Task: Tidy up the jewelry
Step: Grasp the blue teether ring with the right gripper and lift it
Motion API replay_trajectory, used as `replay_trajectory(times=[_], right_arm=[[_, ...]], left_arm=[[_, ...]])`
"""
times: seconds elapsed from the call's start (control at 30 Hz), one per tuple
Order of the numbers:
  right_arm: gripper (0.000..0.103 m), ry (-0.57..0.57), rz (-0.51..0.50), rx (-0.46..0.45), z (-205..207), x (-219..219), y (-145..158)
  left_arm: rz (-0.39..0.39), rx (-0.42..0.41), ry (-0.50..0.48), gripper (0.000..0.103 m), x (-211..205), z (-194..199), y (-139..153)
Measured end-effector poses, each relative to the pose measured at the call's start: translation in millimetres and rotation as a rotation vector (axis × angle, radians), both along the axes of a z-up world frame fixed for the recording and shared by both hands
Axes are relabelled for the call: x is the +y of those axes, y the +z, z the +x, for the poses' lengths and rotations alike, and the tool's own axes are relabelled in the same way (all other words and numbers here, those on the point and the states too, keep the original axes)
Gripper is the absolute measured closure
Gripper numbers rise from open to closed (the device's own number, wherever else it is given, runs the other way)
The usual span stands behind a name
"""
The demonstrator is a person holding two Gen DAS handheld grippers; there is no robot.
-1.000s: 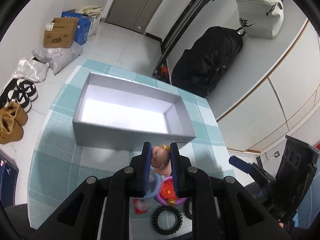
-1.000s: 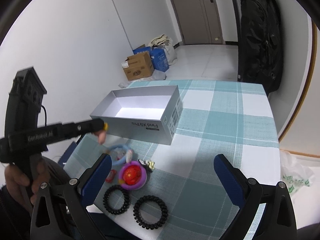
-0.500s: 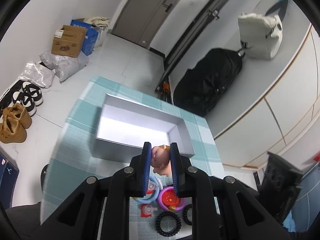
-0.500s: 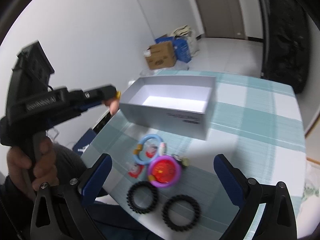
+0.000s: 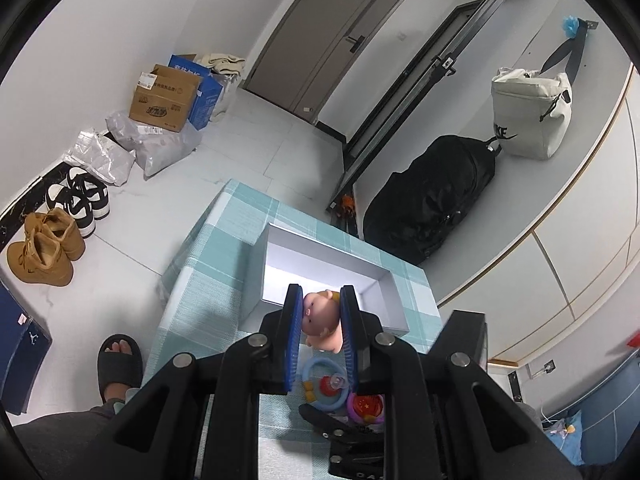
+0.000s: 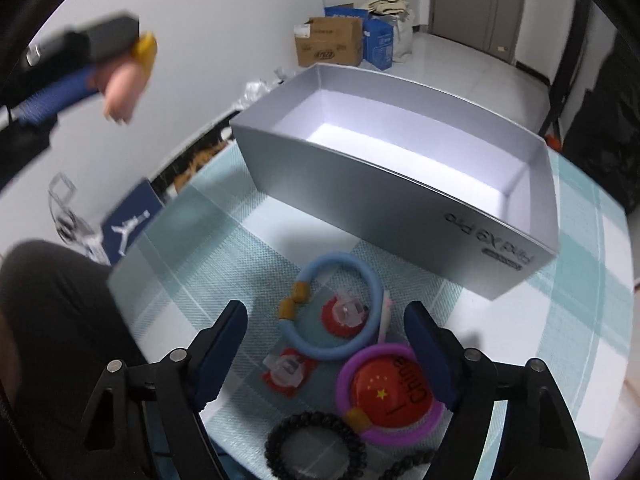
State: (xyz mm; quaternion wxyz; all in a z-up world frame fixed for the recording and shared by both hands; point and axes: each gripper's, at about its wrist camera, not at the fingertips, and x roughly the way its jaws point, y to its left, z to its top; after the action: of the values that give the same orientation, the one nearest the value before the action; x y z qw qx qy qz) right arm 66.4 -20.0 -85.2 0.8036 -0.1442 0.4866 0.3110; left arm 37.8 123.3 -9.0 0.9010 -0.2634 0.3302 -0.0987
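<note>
My left gripper (image 5: 320,300) is shut on a small pink pig figure (image 5: 322,322) and holds it high above the table, on the near side of the open silver box (image 5: 320,276). The right wrist view shows that gripper with the pig (image 6: 122,84) up at the left, well above the box (image 6: 400,184). My right gripper (image 6: 326,320) is open and low over the jewelry pile: a blue ring bracelet (image 6: 336,304), a purple ring (image 6: 388,396) around a red badge, red clips (image 6: 288,370) and black coil hair ties (image 6: 316,444).
The teal checked tablecloth (image 6: 192,248) covers a small table. The person's leg (image 6: 52,320) is at its left edge. On the floor are shoes (image 5: 44,252), cardboard boxes (image 5: 164,100) and a black bag (image 5: 432,204).
My left gripper has risen with the pig. My right gripper has dropped, moved in over the jewelry pile and narrowed its jaws.
</note>
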Motion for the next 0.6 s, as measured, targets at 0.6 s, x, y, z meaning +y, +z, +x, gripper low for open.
replay_trajectory(times=[0.6], right_arm=[[0.042, 0.018, -0.070, 0.018, 11, 3, 0]], left_arm=[[-0.022, 0.002, -0.039, 0.090, 2, 1, -2]])
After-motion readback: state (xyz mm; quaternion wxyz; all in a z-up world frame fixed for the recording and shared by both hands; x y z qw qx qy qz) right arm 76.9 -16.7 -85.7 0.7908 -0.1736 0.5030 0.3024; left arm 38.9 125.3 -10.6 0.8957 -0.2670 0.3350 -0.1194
